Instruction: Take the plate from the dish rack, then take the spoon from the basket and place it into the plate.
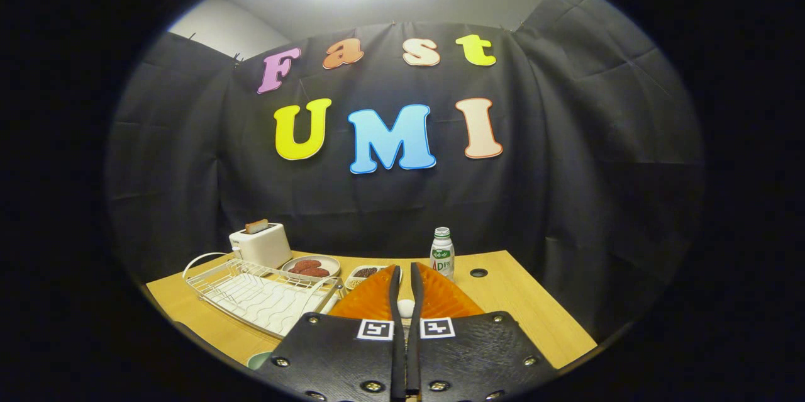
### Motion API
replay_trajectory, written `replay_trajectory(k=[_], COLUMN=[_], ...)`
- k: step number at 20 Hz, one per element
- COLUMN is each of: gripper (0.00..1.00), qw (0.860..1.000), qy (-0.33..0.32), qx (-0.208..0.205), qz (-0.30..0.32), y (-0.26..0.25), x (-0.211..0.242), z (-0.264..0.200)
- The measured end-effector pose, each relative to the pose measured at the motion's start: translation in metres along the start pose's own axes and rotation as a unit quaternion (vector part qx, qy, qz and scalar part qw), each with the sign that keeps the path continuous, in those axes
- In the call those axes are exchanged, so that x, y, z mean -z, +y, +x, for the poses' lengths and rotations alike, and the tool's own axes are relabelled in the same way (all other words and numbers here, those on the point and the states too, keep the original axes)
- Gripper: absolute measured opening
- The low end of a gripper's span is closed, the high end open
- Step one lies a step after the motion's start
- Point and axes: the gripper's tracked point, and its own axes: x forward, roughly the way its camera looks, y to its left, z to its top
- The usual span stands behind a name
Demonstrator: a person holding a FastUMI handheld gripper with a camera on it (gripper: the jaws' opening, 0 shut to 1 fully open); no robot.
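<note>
In the gripper view, the gripper [402,289] points out over a wooden table [528,314], its two orange fingers [371,301] drawn almost together with only a thin slit between them. A small white rounded thing shows in that slit, too little of it to say what it is or whether the fingers press on it. To the left of the fingers lies the white wire rack [251,292], flat on the table, with a white ribbed tray under it — no plate can be made out standing in it. A pale green rim [258,360] peeks out just beside the gripper's left body, near the rack's corner; what it belongs to is unclear. Beyond the rack stands a white toaster [260,245] with a slice in its slot, and next to it a dish [311,265] of dark reddish pieces. A small tray [365,273] of dark bits sits just ahead of the left finger, and a little white bottle [442,254] with a green cap stands beyond the right finger.
</note>
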Motion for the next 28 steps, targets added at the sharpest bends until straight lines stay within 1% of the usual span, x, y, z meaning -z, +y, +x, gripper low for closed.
replay_trajectory(k=[5, 10, 16, 22, 28], gripper=[0.01, 0.01, 0.01, 0.01, 0.01], qw=[1.0, 0.998, 0.996, 0.991, 0.98], qy=[0.027, 0.065, 0.077, 0.108, 0.137], qx=[-0.008, -0.017, -0.033, -0.079, -0.135], qz=[-0.006, 0.017, -0.016, -0.021, -0.043], y=[0.008, 0.023, 0.033, 0.073, 0.118], x=[-0.011, 0.001, 0.002, 0.022, 0.043], z=[-0.032, -0.05, -0.057, -0.061, -0.062])
